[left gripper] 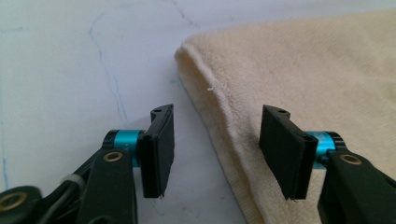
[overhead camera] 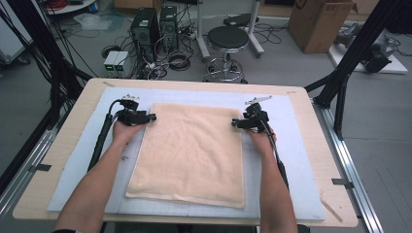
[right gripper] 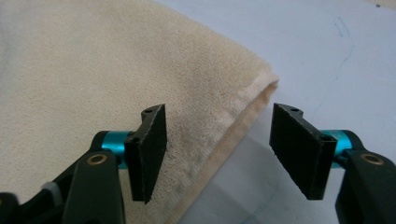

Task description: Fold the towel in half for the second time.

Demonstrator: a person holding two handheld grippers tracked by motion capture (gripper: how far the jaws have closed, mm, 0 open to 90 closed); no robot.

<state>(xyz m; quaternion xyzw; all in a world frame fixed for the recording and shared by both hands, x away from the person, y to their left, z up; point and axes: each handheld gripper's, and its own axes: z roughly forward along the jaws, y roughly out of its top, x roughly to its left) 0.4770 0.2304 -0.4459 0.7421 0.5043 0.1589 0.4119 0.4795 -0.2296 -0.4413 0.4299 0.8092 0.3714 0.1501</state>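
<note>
The cream terry towel (overhead camera: 189, 153) lies flat on the pale blue mat (overhead camera: 291, 160). Left tongs (left gripper: 215, 154) and right tongs (right gripper: 219, 154) straddle its far corners, spread; pinch both layers evenly.

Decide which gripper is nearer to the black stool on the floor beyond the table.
Right. The right gripper is at the towel's far right corner, almost straight below the stool in the high view; the left gripper, at the far left corner, sits farther off to the side.
</note>
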